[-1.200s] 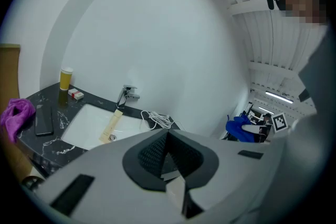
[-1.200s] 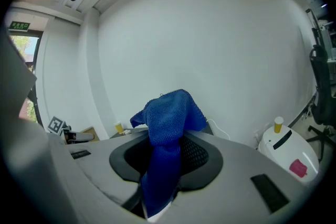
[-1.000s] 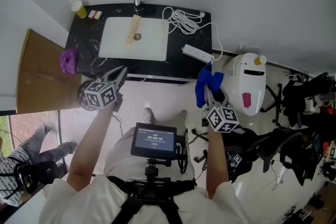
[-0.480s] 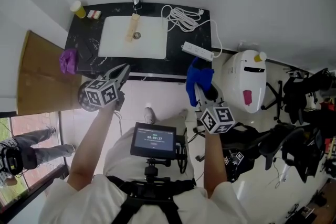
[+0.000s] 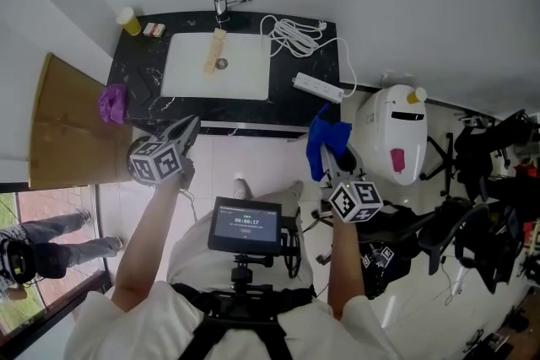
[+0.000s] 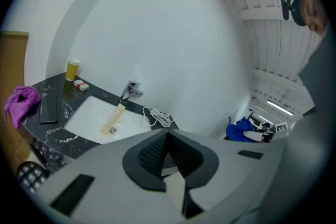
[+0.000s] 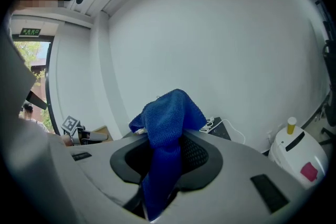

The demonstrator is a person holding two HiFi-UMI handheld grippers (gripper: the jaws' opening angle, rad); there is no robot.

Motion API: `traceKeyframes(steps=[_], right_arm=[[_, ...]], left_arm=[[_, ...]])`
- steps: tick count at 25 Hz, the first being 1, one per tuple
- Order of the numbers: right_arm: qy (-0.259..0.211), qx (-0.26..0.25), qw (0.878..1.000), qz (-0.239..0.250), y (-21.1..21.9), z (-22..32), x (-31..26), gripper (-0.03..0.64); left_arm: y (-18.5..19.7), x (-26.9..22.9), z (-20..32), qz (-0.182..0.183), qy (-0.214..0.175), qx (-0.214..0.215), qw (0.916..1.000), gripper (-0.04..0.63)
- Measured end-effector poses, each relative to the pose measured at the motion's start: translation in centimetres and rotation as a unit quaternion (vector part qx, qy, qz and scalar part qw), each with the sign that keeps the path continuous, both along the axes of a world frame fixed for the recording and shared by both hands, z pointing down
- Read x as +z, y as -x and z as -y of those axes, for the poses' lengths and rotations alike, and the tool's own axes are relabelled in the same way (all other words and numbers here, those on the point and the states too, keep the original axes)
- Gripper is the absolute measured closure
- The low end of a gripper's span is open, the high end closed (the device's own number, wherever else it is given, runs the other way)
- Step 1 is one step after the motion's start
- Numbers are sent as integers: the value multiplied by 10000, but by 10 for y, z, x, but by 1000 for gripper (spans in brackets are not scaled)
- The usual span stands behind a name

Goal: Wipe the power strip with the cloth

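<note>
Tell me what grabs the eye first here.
The bright blue cloth clamped in the right gripper stands out, held in front of the black counter. Next come the white power strip at the counter's right end, its cord coiled behind it, and a purple cloth at the left end.

We see bright, soft, even light on white walls, with hardly any hard shadow. Both claw views bulge and blacken at the corners. The left claw (image 6: 169, 136) looms unfocused; a strip light (image 6: 281, 107) glows to its right. Daylight from a window (image 7: 31, 60) shows left of the right claw (image 7: 165, 160), whose cloth (image 7: 168, 118) looks crisp.
</note>
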State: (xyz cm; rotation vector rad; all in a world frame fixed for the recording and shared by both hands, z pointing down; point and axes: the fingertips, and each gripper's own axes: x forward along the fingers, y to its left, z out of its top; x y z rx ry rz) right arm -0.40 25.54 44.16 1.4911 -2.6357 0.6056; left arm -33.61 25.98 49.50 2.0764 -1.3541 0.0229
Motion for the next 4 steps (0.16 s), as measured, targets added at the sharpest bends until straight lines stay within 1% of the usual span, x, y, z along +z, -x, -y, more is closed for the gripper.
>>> traceKeyframes(steps=[4], right_arm=[[78, 65, 9999, 65, 3, -5, 3, 514]], left_arm=[[9, -6, -4, -24, -39, -67, 10000, 595]])
